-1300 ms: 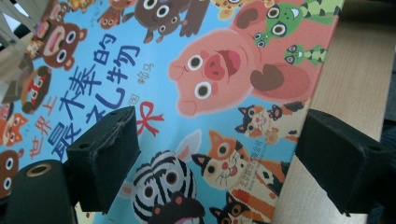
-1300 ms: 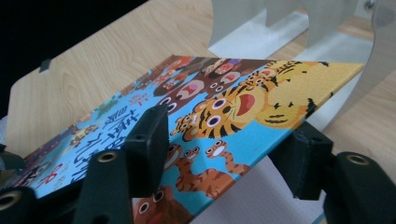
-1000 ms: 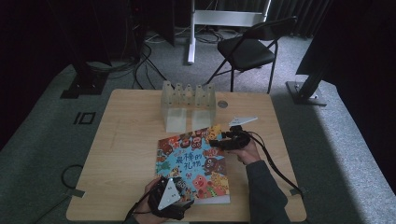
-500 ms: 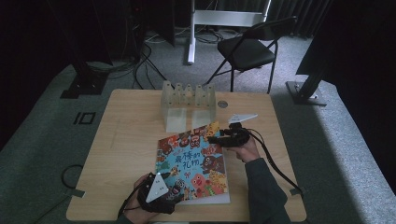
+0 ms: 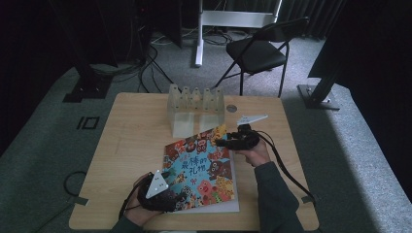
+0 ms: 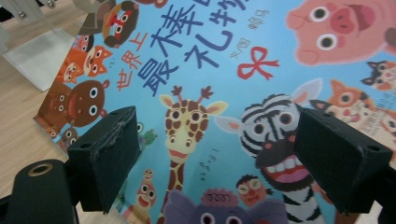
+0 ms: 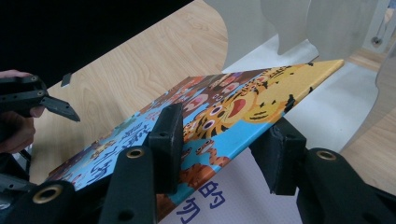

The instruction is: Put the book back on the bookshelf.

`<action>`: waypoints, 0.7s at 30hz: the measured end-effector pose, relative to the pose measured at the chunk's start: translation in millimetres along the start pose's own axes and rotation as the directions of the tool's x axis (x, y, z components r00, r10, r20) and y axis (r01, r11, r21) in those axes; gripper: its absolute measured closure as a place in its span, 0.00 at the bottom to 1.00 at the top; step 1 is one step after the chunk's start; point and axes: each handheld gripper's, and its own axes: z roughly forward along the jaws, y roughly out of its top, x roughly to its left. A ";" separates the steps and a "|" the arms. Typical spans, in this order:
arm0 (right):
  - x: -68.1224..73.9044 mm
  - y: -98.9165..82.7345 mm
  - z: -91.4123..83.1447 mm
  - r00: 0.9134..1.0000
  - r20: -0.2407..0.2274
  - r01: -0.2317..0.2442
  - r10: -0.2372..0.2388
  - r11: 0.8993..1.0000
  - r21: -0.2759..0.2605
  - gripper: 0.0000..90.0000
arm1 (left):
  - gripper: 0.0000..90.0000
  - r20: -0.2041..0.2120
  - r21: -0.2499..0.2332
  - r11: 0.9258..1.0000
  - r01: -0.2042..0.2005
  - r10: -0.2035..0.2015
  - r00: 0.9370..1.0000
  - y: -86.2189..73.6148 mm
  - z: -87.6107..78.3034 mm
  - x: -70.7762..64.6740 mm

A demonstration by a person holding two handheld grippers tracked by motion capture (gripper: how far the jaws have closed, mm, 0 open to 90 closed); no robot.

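Wooden table (image 5: 131, 145): picture book (image 5: 201, 172) lies flat beside the clear rack (image 5: 194, 109). Our right gripper (image 7: 219, 149) has been closing astride its lifted cover edge, not yet pinching; left gripper (image 6: 215, 158) hangs open above. Thin, stiff, glossy, likely slippery: we grip the edge.

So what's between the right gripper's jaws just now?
The picture book's lifted cover edge; the right gripper's jaws, closing, straddle it in the right gripper view.

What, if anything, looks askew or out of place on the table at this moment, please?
The picture book lies skewed to the table edges, its far corner over the base of the clear rack. The right gripper, jaws just closing, straddles its raised cover. Nothing looks spilled or damaged.
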 end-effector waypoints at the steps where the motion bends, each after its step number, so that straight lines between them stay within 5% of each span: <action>1: 0.9 0.5 -0.1 1.000 0.004 0.002 -0.002 1.000 -0.001 0.61 | 0.16 0.001 0.000 1.000 0.004 -0.004 1.000 -0.1 0.4 0.9; 12: 8.8 5.5 -2.1 0.999 0.023 0.024 -0.024 1.000 -0.010 0.63 | 0.16 0.032 0.005 0.996 0.093 -0.093 0.995 -6.4 6.9 23.2; 21: 15.9 5.9 -8.6 0.999 0.034 0.037 -0.036 0.999 -0.030 0.64 | 0.16 0.026 0.009 0.995 0.098 -0.098 0.995 -6.5 7.7 28.8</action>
